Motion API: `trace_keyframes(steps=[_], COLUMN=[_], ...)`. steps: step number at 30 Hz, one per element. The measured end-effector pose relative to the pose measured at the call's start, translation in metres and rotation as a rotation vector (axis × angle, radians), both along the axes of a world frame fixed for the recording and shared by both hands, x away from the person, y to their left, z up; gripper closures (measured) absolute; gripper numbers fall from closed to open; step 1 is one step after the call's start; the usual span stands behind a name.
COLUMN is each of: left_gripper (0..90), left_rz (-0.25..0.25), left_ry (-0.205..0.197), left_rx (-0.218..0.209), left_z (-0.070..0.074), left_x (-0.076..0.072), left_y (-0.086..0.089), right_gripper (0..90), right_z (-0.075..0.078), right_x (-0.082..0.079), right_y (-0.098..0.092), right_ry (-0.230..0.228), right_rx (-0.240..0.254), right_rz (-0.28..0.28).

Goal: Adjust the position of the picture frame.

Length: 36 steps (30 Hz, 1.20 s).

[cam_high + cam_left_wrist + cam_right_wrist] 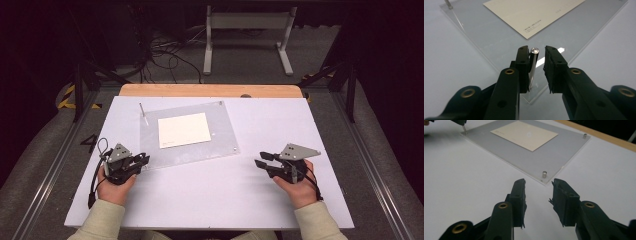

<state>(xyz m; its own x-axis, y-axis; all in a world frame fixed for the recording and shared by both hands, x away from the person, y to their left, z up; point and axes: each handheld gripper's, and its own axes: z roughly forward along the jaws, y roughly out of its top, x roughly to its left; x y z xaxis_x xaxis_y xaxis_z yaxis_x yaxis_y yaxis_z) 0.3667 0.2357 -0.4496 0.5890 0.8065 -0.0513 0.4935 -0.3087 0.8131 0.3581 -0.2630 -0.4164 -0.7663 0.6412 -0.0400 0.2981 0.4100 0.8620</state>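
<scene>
On table [210, 200]: 1 acrylic sheet [220, 145], 1 card [183, 129], 2 grippers.

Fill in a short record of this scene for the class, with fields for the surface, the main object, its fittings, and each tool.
surface: white rectangular table
main object: clear acrylic rectangular plate lying flat, with a cream paper card in it
fittings: short silver metal posts at corners, one near the right tool; a tall thin pin at the far left corner
left tool: open, jaws around a silver metal post at the plate's near corner
right tool: open, empty, short of the plate
</scene>
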Motion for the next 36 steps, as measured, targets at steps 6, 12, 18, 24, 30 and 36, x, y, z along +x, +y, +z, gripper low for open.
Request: trace_keyframes(steps=[6, 12, 18, 24, 30, 36], left_gripper=[60.7, 55.7, 55.2, 55.2, 55.3, 55.5], left_rz=[-0.006, -0.001, 0.017, 0.021, 0.027, 0.023], left_ry=[0.001, -0.012, -0.006, -0.01, -0.007, -0.005], left_rx=[-0.023, -0.047, -0.048, -0.05, -0.051, -0.048], left_z=[-0.001, -0.002, -0.004, -0.004, -0.006, -0.006], left_x=[-0.002, -0.006, -0.011, -0.014, -0.016, -0.016], left_y=[0.004, 0.009, 0.015, 0.019, 0.022, 0.022], right_gripper=[60.6, 63.2, 64.5, 66.0, 68.6, 78.7], right_z=[0.002, 0.001, -0.009, -0.02, -0.029, -0.032], right_x=[0.024, 0.05, 0.072, 0.089, 0.098, 0.099], right_y=[0.021, 0.038, 0.053, 0.062, 0.063, 0.062], right_ry=[0.051, 0.076, 0.12, 0.149, 0.166, 0.17], right_rx=[-0.08, -0.104, -0.137, -0.155, -0.147, -0.148], right_rz=[0.049, 0.072, 0.089, 0.098, 0.102, 0.12])
